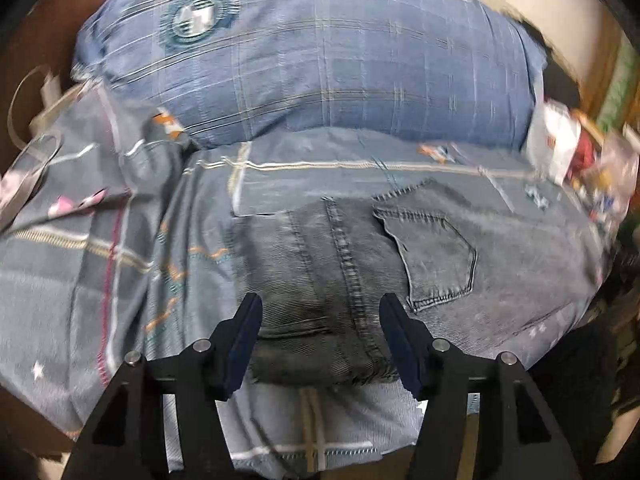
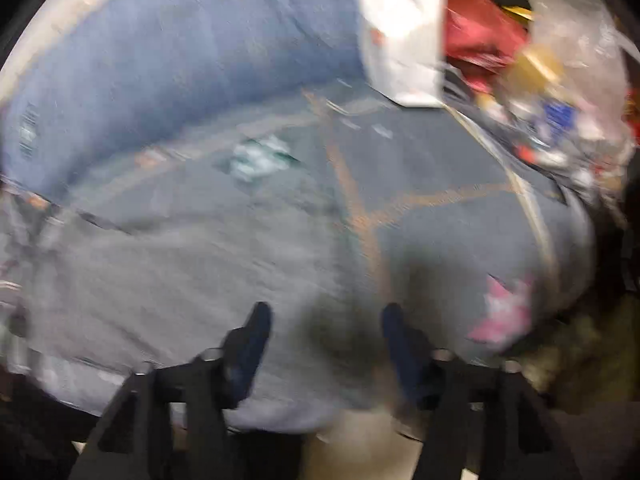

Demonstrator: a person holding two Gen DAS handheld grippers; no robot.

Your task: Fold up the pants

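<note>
Grey-blue jeans (image 1: 360, 264) lie on the bed, seat side up, with a back pocket (image 1: 436, 256) and the centre seam showing. My left gripper (image 1: 320, 308) is open just above the near edge of the jeans, its fingers either side of the seam, holding nothing. In the right wrist view the picture is badly blurred; the jeans (image 2: 192, 280) show as a pale grey mass at the left. My right gripper (image 2: 326, 316) is open and empty above the jeans' right edge and the bedsheet.
A grey-blue patterned bedsheet (image 1: 80, 272) covers the bed. A large blue checked pillow (image 1: 320, 68) lies at the back. A white packet (image 2: 404, 36), red cloth (image 2: 480, 36) and plastic-wrapped clutter (image 2: 568, 92) sit at the right edge. A rumpled fold of sheet (image 1: 132, 160) lies left.
</note>
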